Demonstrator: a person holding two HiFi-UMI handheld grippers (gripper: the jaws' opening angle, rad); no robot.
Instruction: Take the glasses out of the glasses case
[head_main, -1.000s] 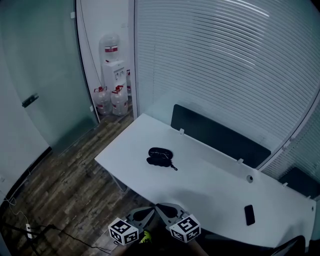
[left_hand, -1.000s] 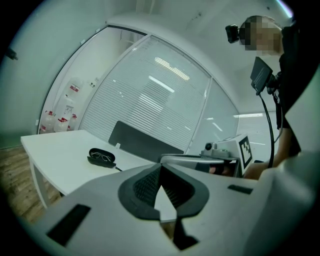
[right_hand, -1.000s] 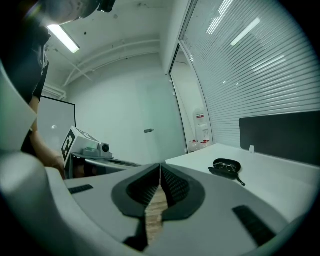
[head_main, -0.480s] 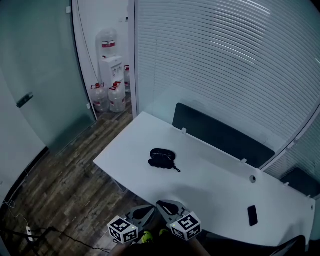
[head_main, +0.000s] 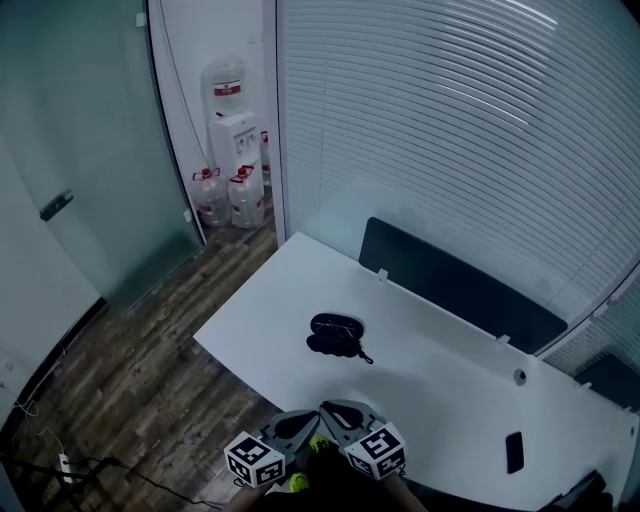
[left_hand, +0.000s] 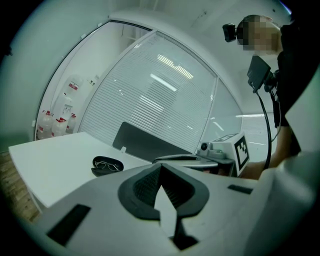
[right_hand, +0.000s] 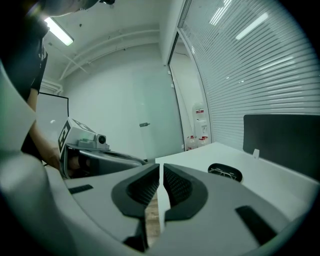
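Both closed: left gripper, right gripper; glasses case open

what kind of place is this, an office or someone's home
Most likely an office room: a long white desk with a dark divider panel along its far edge, white slatted blinds over glass walls, and a white water dispenser with spare bottles beside it.

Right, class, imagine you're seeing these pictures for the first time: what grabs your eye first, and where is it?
The open black glasses case, with the glasses inside, lies towards the left end of the white table. At the bottom of the head view the left gripper and right gripper sit side by side, jaws shut and empty. A water dispenser stands in the far corner.
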